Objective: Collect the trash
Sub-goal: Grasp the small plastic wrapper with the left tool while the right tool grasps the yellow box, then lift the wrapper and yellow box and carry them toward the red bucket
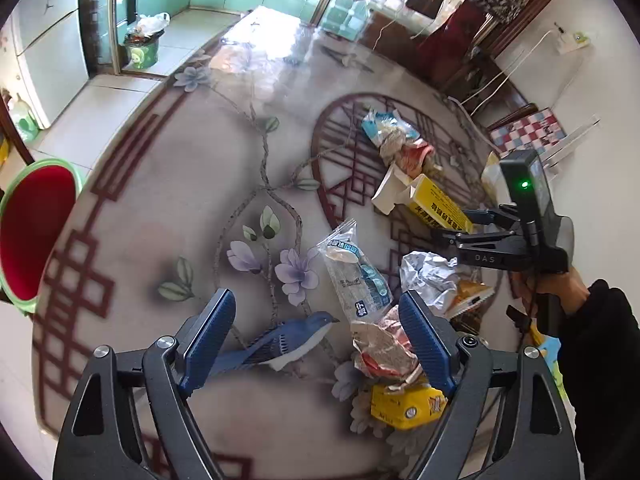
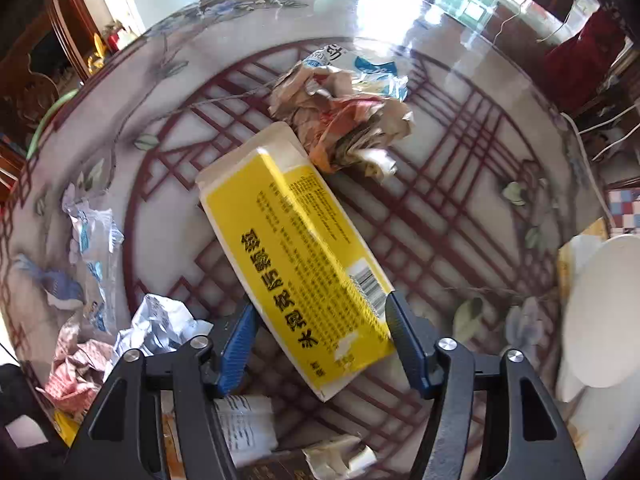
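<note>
Right gripper (image 2: pixel 320 344) half open astride yellow box (image 2: pixel 304 256) on table (image 2: pixel 500 184), pads not gripping, aligned for pickup. Left gripper (image 1: pixel 316 344) wide, empty, above wrappers (image 1: pixel 380 344); red bin (image 1: pixel 32 236) beside table awaits trash.

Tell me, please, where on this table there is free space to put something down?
Free: the table between the painted bird and the red basin. Crowded: from the yellow box to the clear wrapper and crumpled wrappers.
</note>
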Available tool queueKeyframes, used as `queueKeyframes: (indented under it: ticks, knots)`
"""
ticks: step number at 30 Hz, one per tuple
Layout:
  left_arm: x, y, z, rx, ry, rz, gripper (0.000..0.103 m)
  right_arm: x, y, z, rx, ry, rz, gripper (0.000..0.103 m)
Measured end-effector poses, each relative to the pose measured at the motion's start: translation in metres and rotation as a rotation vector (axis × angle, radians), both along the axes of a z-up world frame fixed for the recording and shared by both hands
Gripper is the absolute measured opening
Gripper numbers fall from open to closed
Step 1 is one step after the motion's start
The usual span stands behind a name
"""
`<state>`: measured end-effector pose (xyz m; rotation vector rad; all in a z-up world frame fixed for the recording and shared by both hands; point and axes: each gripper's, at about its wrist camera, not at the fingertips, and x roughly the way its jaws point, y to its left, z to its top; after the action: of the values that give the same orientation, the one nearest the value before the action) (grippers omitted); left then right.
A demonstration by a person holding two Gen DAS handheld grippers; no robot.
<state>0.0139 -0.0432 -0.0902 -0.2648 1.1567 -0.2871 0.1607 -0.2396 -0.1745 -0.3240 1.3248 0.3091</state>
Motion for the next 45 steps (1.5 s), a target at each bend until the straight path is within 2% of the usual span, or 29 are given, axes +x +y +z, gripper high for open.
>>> queueKeyframes:
  ticks: [1,4,6,10,15,16,17,18,19,20,21,22,24,25,27,29,30,32,33,37,40,43,45]
  knots:
    - [0.002,-0.006,-0.003,0.014,0.004,-0.006,0.084,-0.001,-0.001,0.0,0.014,-0.005,-0.003,0.054]
    - [0.013,-0.025,-0.017,0.053,0.02,-0.027,0.084,-0.006,-0.007,0.005,0.03,-0.054,-0.027,0.049]
    - [0.021,-0.035,-0.028,0.063,0.054,-0.033,0.084,-0.013,-0.018,0.02,0.081,-0.095,-0.092,0.044]
    - [0.033,-0.049,-0.045,0.056,0.098,-0.035,0.084,-0.036,-0.043,0.055,0.21,-0.159,-0.218,0.043]
    - [0.044,-0.07,-0.065,0.114,0.116,-0.067,0.084,-0.063,-0.05,0.088,0.314,-0.229,-0.326,0.032]
    - [0.046,-0.072,-0.068,0.12,0.124,-0.07,0.078,-0.069,-0.051,0.093,0.34,-0.239,-0.352,0.013]
    - [0.046,-0.074,-0.074,0.127,0.138,-0.076,0.054,-0.072,-0.052,0.096,0.356,-0.243,-0.378,0.007]
    - [0.045,-0.076,-0.076,0.145,0.134,-0.079,0.045,-0.073,-0.05,0.097,0.355,-0.238,-0.397,0.007]
    - [0.044,-0.078,-0.073,0.16,0.104,-0.09,0.03,-0.073,-0.049,0.095,0.354,-0.225,-0.406,0.007]
    - [0.045,-0.079,-0.075,0.151,0.116,-0.115,0.012,-0.073,-0.047,0.091,0.359,-0.207,-0.418,0.006]
    - [0.045,-0.079,-0.076,0.139,0.131,-0.12,0.011,-0.073,-0.046,0.086,0.368,-0.186,-0.425,0.006]
    - [0.044,-0.075,-0.074,0.127,0.126,-0.11,0.004,-0.072,-0.045,0.082,0.374,-0.162,-0.426,0.006]
    - [0.04,-0.068,-0.061,0.129,0.073,-0.096,0.002,-0.068,-0.046,0.075,0.368,-0.144,-0.438,0.007]
    - [0.037,-0.064,-0.053,0.134,0.043,-0.095,0.001,-0.067,-0.049,0.072,0.364,-0.141,-0.442,0.007]
    - [0.027,-0.053,-0.032,0.14,-0.028,-0.093,0.001,-0.063,-0.052,0.07,0.343,-0.136,-0.451,0.015]
    - [0.017,-0.039,-0.009,0.133,-0.086,-0.08,0.001,-0.055,-0.054,0.067,0.348,-0.11,-0.446,0.038]
    - [0.015,-0.033,0.002,0.127,-0.111,-0.07,0.001,-0.051,-0.053,0.065,0.356,-0.094,-0.425,0.043]
    - [0.007,-0.021,0.023,0.112,-0.152,-0.049,0.001,-0.044,-0.05,0.061,0.346,-0.076,-0.381,0.061]
    - [0.006,-0.016,0.029,0.105,-0.164,-0.041,0.001,-0.041,-0.047,0.059,0.33,-0.062,-0.355,0.064]
    - [0.002,-0.004,0.048,0.091,-0.207,-0.003,0.002,-0.032,-0.035,0.042,0.186,0.001,-0.292,0.067]
    - [0.001,0.001,0.055,0.074,-0.213,0.015,0.002,-0.036,-0.024,0.033,0.181,0.042,-0.253,0.067]
    - [-0.001,0.001,0.056,0.077,-0.214,0.02,0.002,-0.039,-0.013,0.015,0.07,0.062,-0.241,0.067]
    - [-0.003,0.001,0.058,0.081,-0.214,0.017,0.002,-0.041,-0.01,0.006,0.032,0.066,-0.248,0.066]
